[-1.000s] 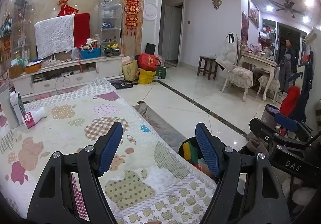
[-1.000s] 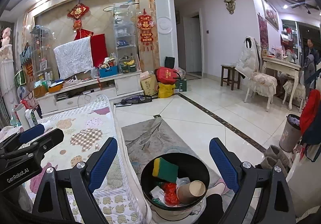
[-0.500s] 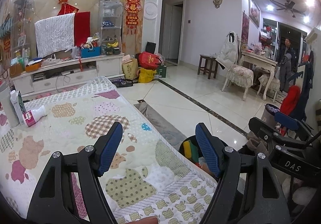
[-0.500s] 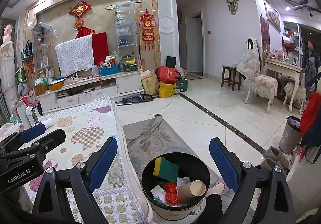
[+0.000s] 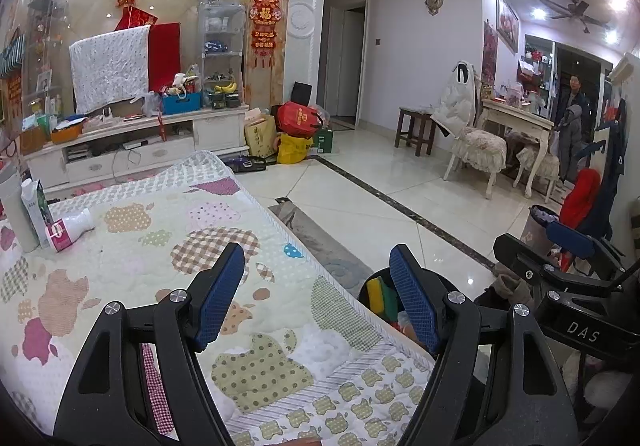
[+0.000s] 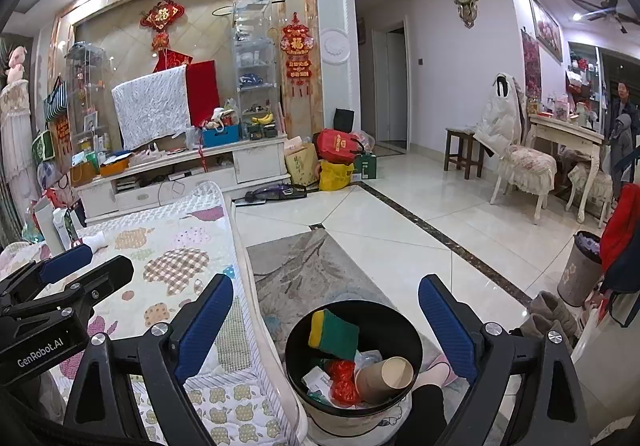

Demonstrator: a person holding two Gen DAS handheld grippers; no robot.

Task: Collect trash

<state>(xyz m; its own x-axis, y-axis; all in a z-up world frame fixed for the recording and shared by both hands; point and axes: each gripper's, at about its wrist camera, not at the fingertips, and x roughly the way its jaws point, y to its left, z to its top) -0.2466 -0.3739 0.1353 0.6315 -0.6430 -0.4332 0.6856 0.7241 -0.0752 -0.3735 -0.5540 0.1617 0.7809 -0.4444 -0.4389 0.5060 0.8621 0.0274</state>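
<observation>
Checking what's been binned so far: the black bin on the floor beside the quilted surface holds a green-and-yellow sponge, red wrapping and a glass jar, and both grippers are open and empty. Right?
Not quite. There is no glass jar: the right wrist view shows a brown paper cup lying in the black bin with the sponge and red wrapping. The left gripper and right gripper are open and empty.

Cream quilt (image 5: 132,258) with pastel apple patches, black bin (image 6: 404,330), green-and-yellow sponge (image 6: 334,334), brown paper cup (image 6: 386,376), blue pads (image 6: 204,324), white bottle (image 5: 70,228) with pink label.

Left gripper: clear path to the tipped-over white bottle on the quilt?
Probably yes. The left gripper is open and empty, and only bare quilt lies between it and the bottle.
</observation>
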